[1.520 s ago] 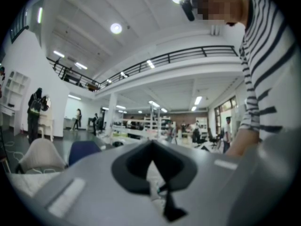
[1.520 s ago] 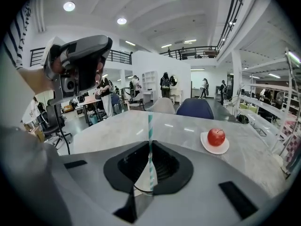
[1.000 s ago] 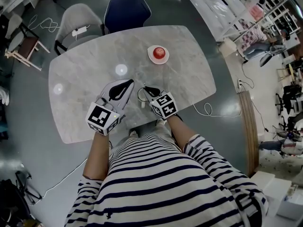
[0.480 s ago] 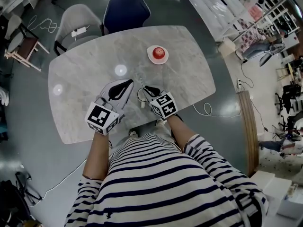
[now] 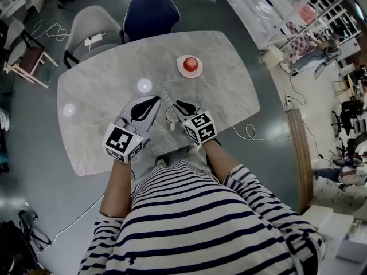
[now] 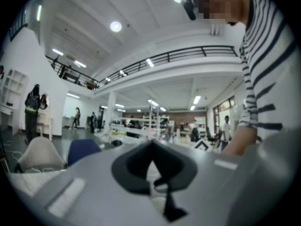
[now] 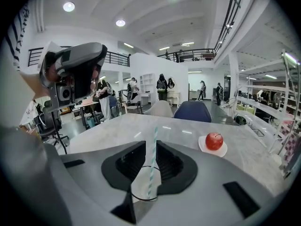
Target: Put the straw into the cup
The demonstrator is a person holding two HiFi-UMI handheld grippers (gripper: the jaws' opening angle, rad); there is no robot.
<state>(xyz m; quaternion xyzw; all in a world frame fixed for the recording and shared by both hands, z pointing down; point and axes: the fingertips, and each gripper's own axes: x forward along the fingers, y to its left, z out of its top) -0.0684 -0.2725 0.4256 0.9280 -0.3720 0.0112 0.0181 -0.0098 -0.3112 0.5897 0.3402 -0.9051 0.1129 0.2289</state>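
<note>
**Straw stands in the cup, dead centre of my right jaws**

Head view: my right gripper (image 5: 177,105) points toward 11 o'clock across the table (image 5: 103,79). The cup (image 5: 169,117) and straw (image 5: 167,98) are right at its tips. The left gripper (image 5: 155,101) lies just beside them at 9 o'clock, with its tips aimed toward 1 o'clock.

Left gripper view: the jaws meet at the tips and I see nothing held between them. This camera looks up and over the table, so neither cup nor straw shows here.

Right gripper view: as best I read it, the jaws press in on the sides of the clear cup (image 7: 141,185). The striped straw (image 7: 152,164) runs from 6 to 12 o'clock through the gap. Its foot is inside the cup, and its top leans slightly toward 1 o'clock, clear above the jaw tips. An apple (image 7: 214,141) sits well apart at 2 o'clock.

My judgement: the straw looks already in, and the right gripper is the nearer one. Any release turns on keeping that upright axis centred as the jaws part.
</note>
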